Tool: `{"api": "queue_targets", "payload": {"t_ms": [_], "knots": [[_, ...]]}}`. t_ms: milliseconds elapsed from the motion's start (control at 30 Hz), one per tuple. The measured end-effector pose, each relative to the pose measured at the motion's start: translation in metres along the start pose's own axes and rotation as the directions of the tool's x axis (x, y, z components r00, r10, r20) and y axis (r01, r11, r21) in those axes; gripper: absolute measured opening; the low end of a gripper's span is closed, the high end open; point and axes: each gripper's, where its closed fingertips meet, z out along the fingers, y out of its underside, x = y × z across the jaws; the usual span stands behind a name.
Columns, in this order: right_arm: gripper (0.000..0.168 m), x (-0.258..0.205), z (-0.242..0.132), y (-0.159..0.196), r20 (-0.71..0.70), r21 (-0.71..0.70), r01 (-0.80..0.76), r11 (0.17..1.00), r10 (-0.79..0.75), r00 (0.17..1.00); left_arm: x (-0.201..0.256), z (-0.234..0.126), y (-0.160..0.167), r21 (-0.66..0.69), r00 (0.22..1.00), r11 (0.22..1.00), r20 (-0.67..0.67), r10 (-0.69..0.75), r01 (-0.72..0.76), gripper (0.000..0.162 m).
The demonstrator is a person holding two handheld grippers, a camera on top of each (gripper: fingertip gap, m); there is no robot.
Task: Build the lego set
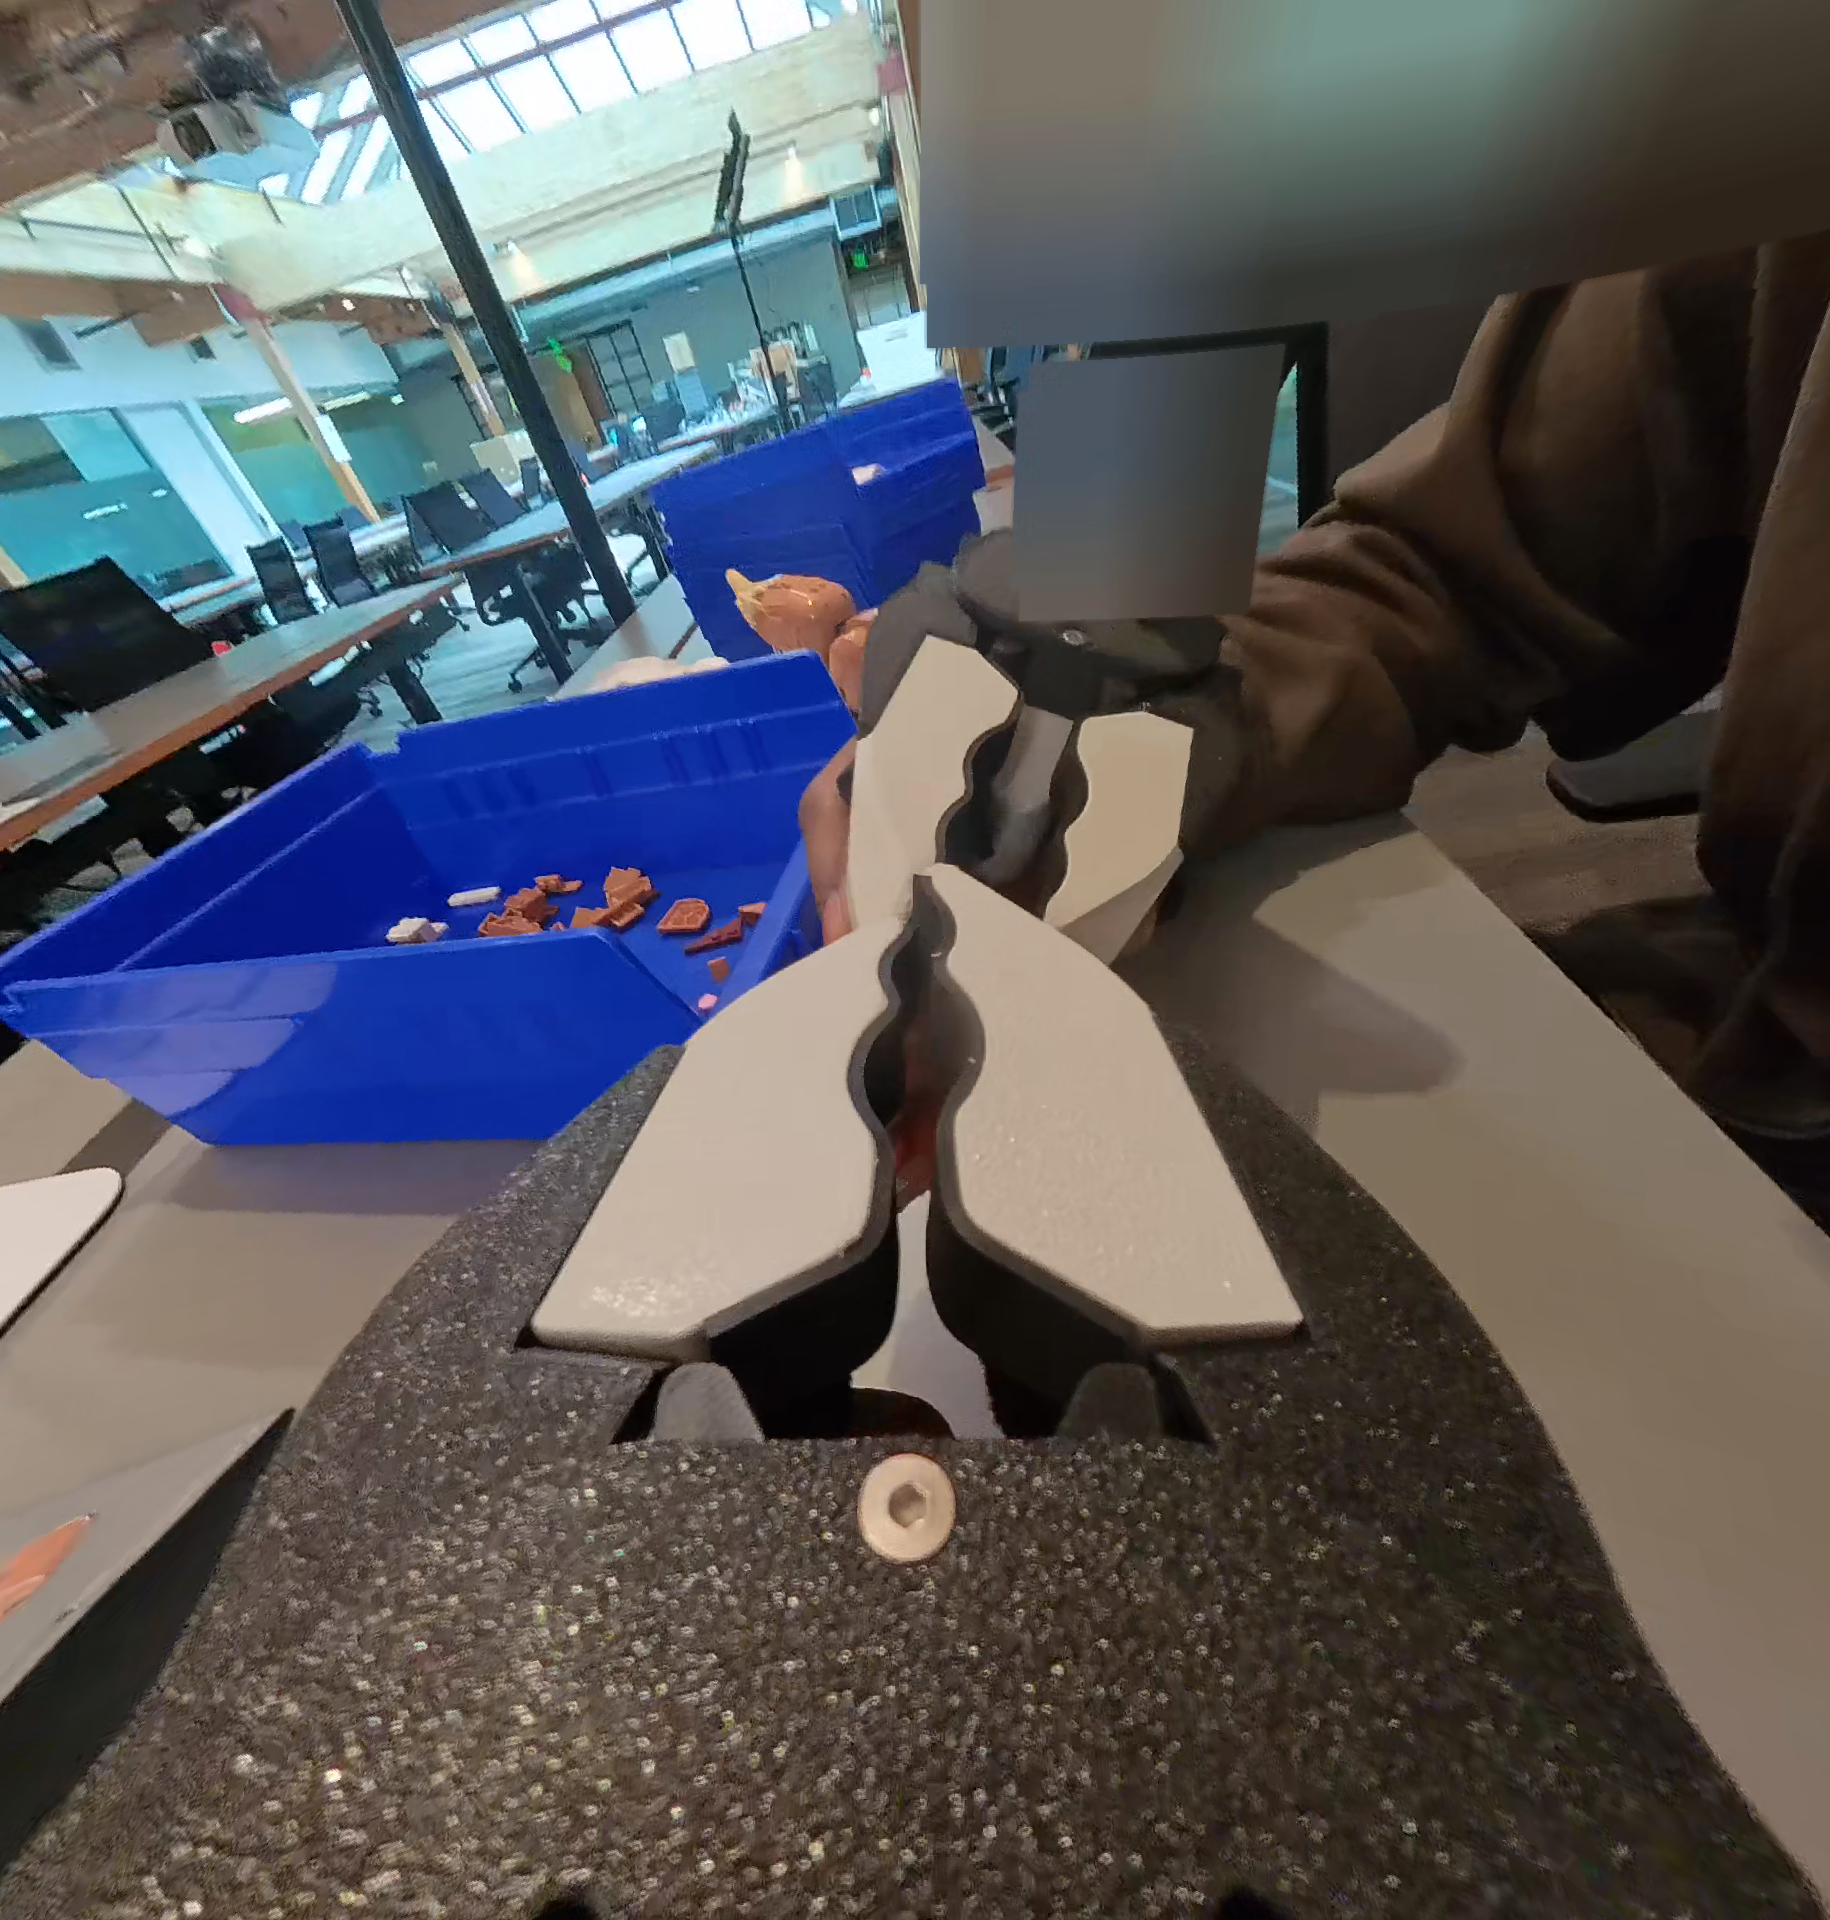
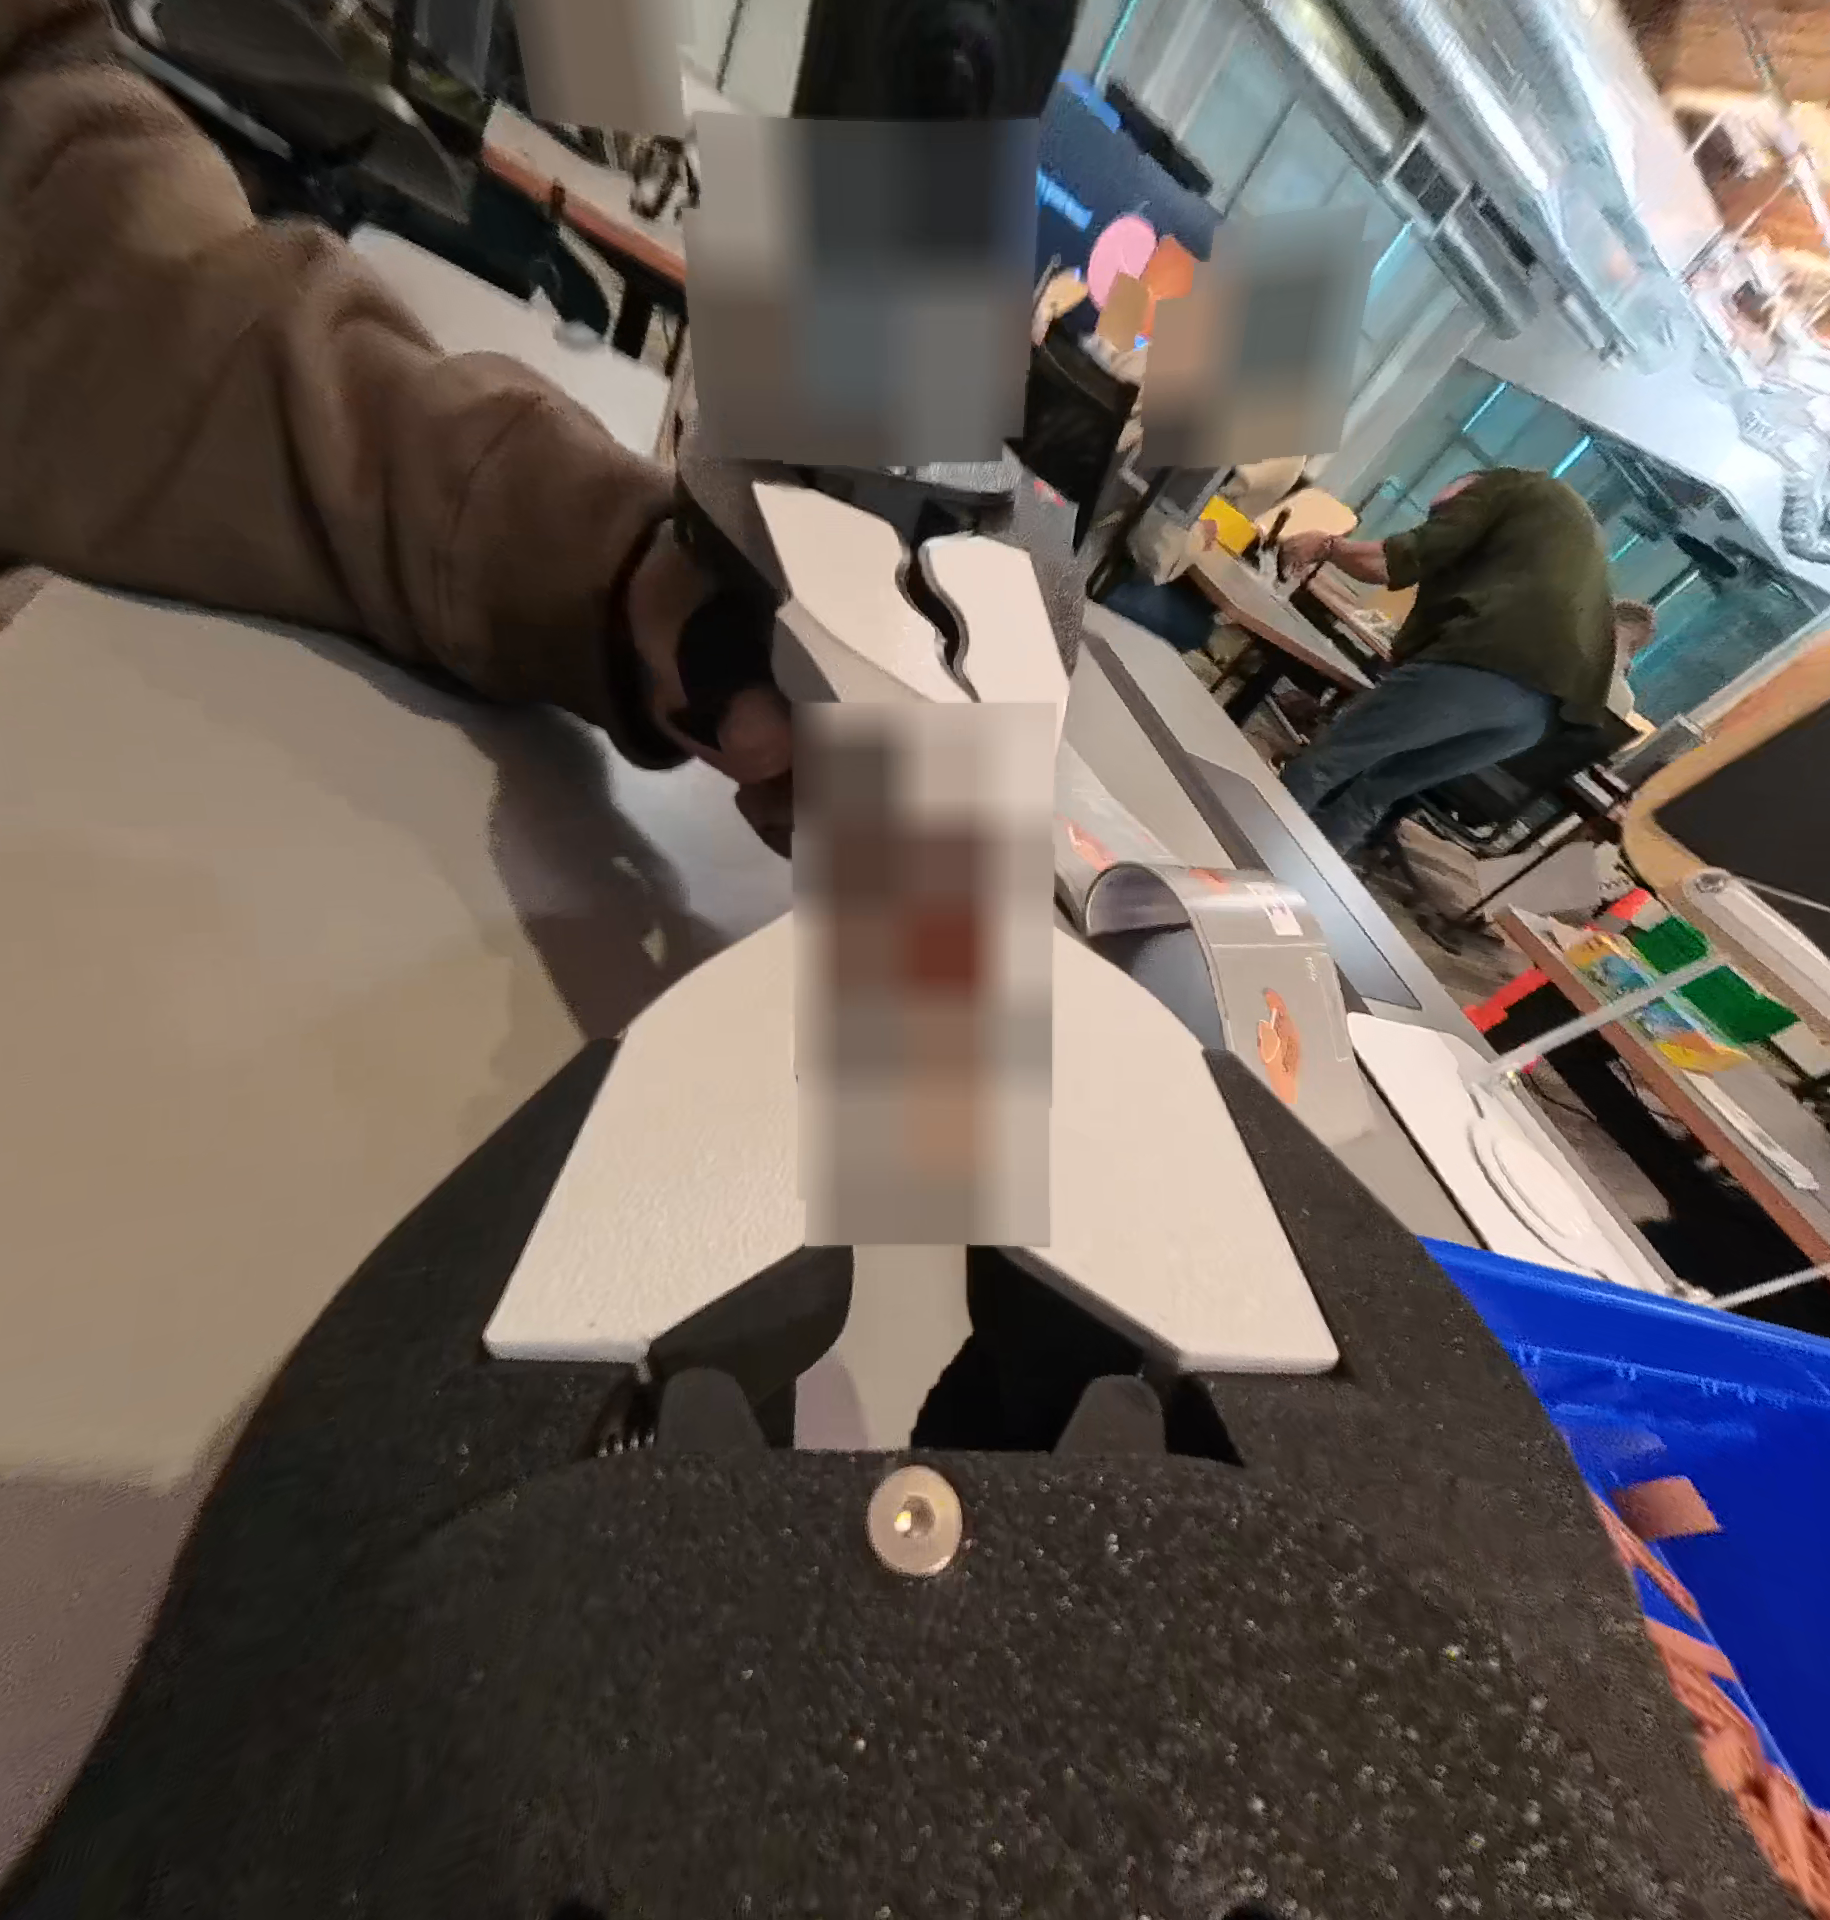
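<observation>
Lego piece (image 1: 906,1127), reddish, sits clamped between my left gripper (image 1: 916,935) fingers, tip to tip with my right gripper (image 1: 1004,831); whether that 1 grips anything, I cannot tell.

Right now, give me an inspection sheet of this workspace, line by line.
Surface: grey table, mostly bare near the grippers.
Job's things: loose brown and white lego pieces lie in the blue bin; a partly built brown model shows behind it.
Clutter: an open booklet and a white board beyond the bin.
Grippers: left gripper nearly closed, something reddish between its fingers; right gripper faces it tip to tip, its fingers slightly apart; whether it grips anything cannot be told.
Cables: nothing seen.
Surroundings: open office with desks and chairs; stacked blue bins; a seated person at another table.
</observation>
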Motion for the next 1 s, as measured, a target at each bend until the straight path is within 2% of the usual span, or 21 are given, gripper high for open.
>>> {"api": "queue_targets", "payload": {"t_ms": [133, 200, 300, 400, 533, 633, 767, 867, 1000], "knots": [[0.021, 0.015, -0.003, 0.003, -0.067, 0.003, -0.055, 0.998, 0.055, 0.996, -0.018, -0.011, -0.011, 0.078, 0.995, 0.996, 0.089, -0.045, 0.038, 0.0], [0.021, 0.015, 0.0, 0.009, -0.05, -0.021, -0.087, 0.996, 0.086, 0.995, -0.018, -0.013, -0.014, 0.103, 0.995, 0.992, 0.06, -0.081, 0.074, 0.004], [0.021, 0.008, 0.008, 0.028, -0.019, -0.113, -0.12, 0.986, 0.119, 0.993, -0.029, -0.014, 0.001, 0.077, 0.987, 0.989, 0.094, -0.133, 0.126, 0.011], [0.021, 0.003, 0.012, 0.032, -0.001, -0.134, -0.136, 0.982, 0.138, 0.99, -0.036, -0.013, 0.02, 0.02, 0.975, 0.98, 0.098, -0.199, 0.198, 0.024], [0.021, 0.012, 0.008, 0.025, 0.013, -0.06, -0.266, 0.962, 0.267, 0.964, -0.033, -0.014, 0.027, 0.003, 0.965, 0.966, 0.04, -0.258, 0.258, 0.038], [0.02, 0.022, 0.001, 0.016, 0.038, 0.033, -0.389, 0.92, 0.388, 0.921, -0.027, -0.017, 0.023, 0.02, 0.965, 0.965, -0.007, -0.261, 0.261, 0.041], [0.02, 0.028, -0.005, 0.002, 0.096, 0.14, -0.494, 0.858, 0.485, 0.869, -0.019, -0.01, 0.029, -0.027, 0.975, 0.975, -0.016, -0.22, 0.22, 0.045], [0.02, 0.029, -0.007, -0.001, 0.118, 0.166, -0.525, 0.835, 0.512, 0.851, -0.01, -0.001, 0.031, -0.038, 0.979, 0.98, -0.036, -0.198, 0.197, 0.044], [0.02, 0.025, -0.004, 0.001, 0.133, 0.155, -0.534, 0.831, 0.518, 0.845, -0.011, 0.007, 0.03, -0.017, 0.986, 0.986, 0.005, -0.167, 0.167, 0.025]]}}
